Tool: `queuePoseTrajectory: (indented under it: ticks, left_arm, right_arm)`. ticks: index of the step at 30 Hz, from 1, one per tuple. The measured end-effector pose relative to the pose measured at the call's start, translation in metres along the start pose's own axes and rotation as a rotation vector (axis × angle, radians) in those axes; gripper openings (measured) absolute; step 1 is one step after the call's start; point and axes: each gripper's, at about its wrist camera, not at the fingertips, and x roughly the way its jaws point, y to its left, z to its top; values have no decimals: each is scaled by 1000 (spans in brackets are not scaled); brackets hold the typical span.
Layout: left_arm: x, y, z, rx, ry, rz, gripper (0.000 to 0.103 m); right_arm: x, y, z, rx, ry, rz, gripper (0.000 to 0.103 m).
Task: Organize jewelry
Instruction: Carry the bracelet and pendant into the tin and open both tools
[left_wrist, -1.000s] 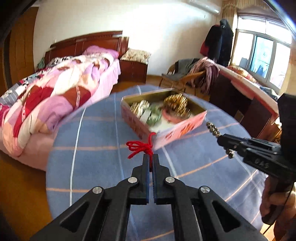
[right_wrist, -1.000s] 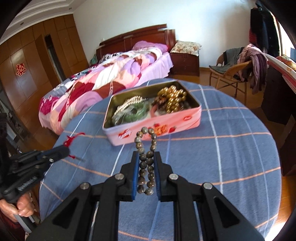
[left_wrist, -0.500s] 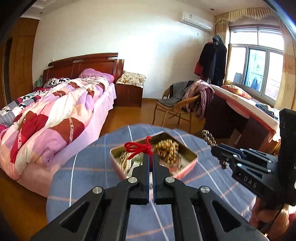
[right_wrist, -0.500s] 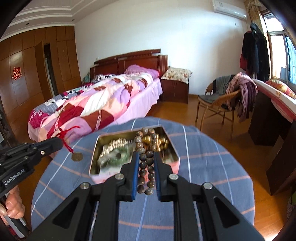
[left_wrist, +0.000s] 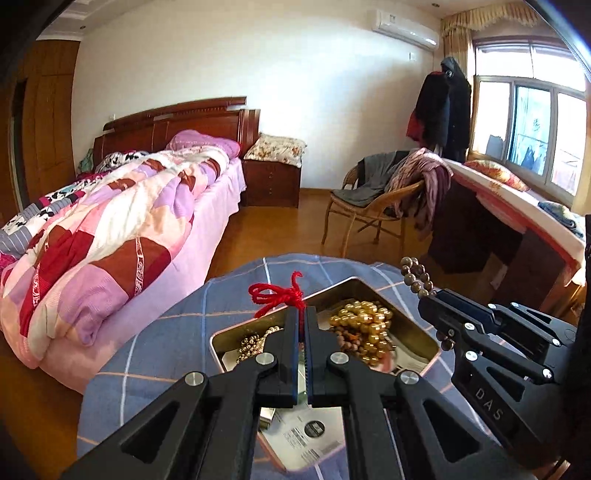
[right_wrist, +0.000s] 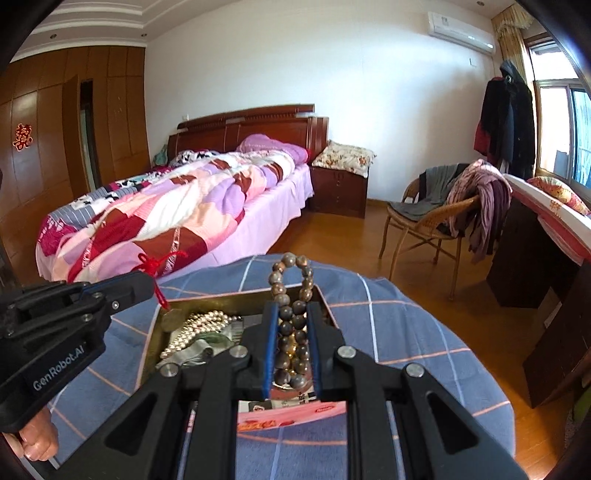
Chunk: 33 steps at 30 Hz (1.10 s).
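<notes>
My left gripper (left_wrist: 303, 314) is shut on a red cord necklace (left_wrist: 277, 295) and holds it over the open pink tin (left_wrist: 432, 345); a pendant (right_wrist: 168, 317) hangs from the cord into the tin. My right gripper (right_wrist: 291, 308) is shut on a dark bead bracelet (right_wrist: 291, 291) and holds it above the same tin (right_wrist: 155, 332). The tin holds a gold bead string (left_wrist: 364, 325), a pale pearl string (right_wrist: 195, 326) and a green bangle (right_wrist: 216, 338). Each gripper shows in the other's view: the right one (left_wrist: 430, 295) and the left one (right_wrist: 147, 284).
The tin stands on a round table with a blue checked cloth (right_wrist: 406, 332). A bed with a pink quilt (right_wrist: 177, 210) lies to the left. A wicker chair with clothes (right_wrist: 443, 218) and a dark desk (right_wrist: 546, 258) stand to the right.
Both grippers have risen and moved forward, from in front of the tin to directly over it, each still holding its piece. The pendant now hangs inside the tin.
</notes>
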Motion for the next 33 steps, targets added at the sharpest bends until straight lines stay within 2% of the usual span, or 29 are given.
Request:
queuePoseTrajectory:
  ticks: [8,17,22,30,33]
  left_arm:
    - [45,-2,-6,23,60,55,1]
    - [74,1,-20,33,118,100,1]
    - [78,2,-25,45,134,122,1]
    - [83,4,-30,75,172,202,1]
    - [85,6,-30,73,182,205,1]
  right_arm:
    - [37,-7,-7,30,71,4,18]
    - [51,-6,-16,12,125,7,18]
    - [58,-9,-18,5,157,12,18]
    - [59,-8,-17,9,163,29,18]
    - [62,-7,-17,3,170,35,18]
